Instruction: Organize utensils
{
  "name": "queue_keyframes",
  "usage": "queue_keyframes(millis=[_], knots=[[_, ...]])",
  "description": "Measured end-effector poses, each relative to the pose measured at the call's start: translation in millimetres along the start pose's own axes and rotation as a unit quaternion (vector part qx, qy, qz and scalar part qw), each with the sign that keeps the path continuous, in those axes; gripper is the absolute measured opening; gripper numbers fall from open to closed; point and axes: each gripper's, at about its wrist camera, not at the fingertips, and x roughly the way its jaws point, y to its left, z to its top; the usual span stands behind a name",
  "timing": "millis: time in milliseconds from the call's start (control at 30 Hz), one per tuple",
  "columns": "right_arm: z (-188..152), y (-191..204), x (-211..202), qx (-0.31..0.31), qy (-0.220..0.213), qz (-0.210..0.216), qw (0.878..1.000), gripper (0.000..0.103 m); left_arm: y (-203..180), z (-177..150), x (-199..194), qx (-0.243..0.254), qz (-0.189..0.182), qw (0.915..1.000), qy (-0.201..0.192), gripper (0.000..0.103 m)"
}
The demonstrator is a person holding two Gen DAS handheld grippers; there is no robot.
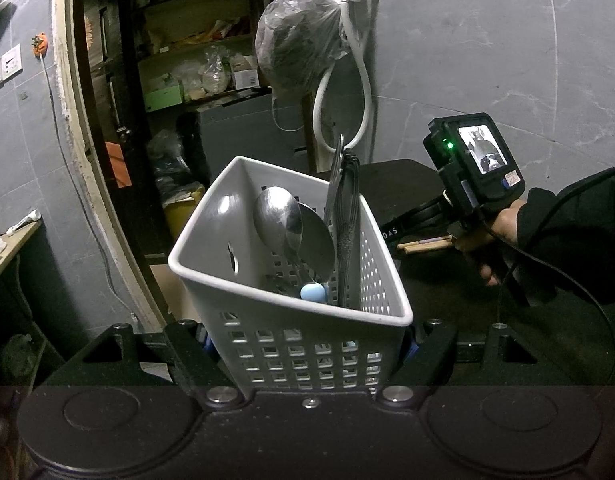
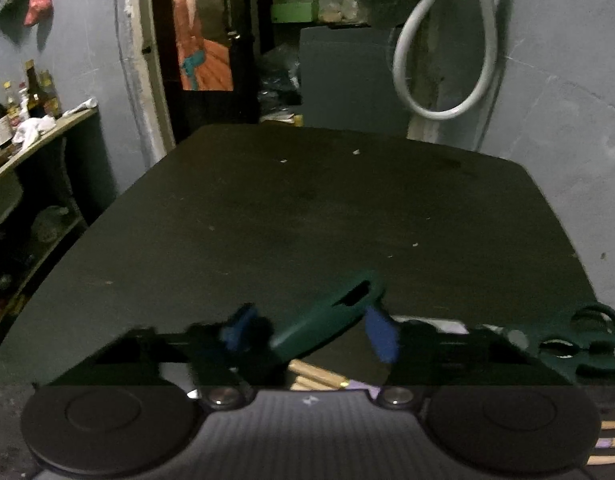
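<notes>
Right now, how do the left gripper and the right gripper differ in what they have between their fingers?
The left gripper is shut on the white perforated utensil basket, lifted and tilted; the right gripper has only a dark green handle between its blue pads, which are apart from it. The left view is sharp, while the right view is blurred. The basket holds spoons; the handle lies on the dark table. Both have blue pads.

A dark bench (image 2: pixel 307 208) fills the middle of the right wrist frame. At its near edge lie wooden chopsticks (image 2: pixel 315 376), green-handled scissors (image 2: pixel 579 344) at lower right, and a green handle (image 2: pixel 331 316).
</notes>
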Motion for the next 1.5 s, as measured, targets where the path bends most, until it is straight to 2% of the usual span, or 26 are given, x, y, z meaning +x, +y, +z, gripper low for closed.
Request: queue_keyframes(millis=[400,600,733,1033,1100,1133,1200,1267,1367,1433,1467,1500], knots=[[-21,29,-29,-0.051,0.005,0.050,0.997,0.025,3,-4,-1,0.003,-0.001,1.0000,-0.005,0.079],[-43,39,-64,-0.071,0.023,0.067,0.995,0.018,8,-8,-1,0.007,-0.008,0.9999,-0.009,0.079],[-64,46,-89,-0.076,0.033,0.071,0.994,0.018,8,-11,-2,0.010,-0.012,0.9998,-0.012,0.079],[-101,41,-135,-0.031,0.051,0.058,0.997,0.018,12,-15,-2,0.018,-0.025,0.9993,-0.021,0.078],[-103,40,-138,-0.029,0.055,0.052,0.997,0.028,13,-16,-3,0.019,-0.027,0.9992,-0.022,0.078],[-102,41,-139,-0.027,0.055,0.049,0.997,0.038,13,-16,-3,0.019,-0.029,0.9992,-0.022,0.078],[-98,41,-136,-0.028,0.053,0.041,0.997,0.048,13,-16,-3,0.021,-0.031,0.9991,-0.023,0.078],[-95,45,-132,-0.032,0.055,0.032,0.997,0.052,13,-16,-3,0.021,-0.033,0.9990,-0.024,0.078],[-89,53,-122,-0.028,0.057,0.016,0.998,0.052,15,-16,-3,0.022,-0.035,0.9989,-0.024,0.078],[-83,62,-115,-0.027,0.060,0.008,0.998,0.046,16,-16,-3,0.023,-0.036,0.9988,-0.024,0.078],[-81,64,-113,-0.028,0.060,0.006,0.998,0.032,16,-16,-3,0.023,-0.036,0.9988,-0.024,0.078],[-80,66,-113,-0.028,0.062,0.007,0.998,0.022,16,-16,-3,0.023,-0.036,0.9988,-0.024,0.078]])
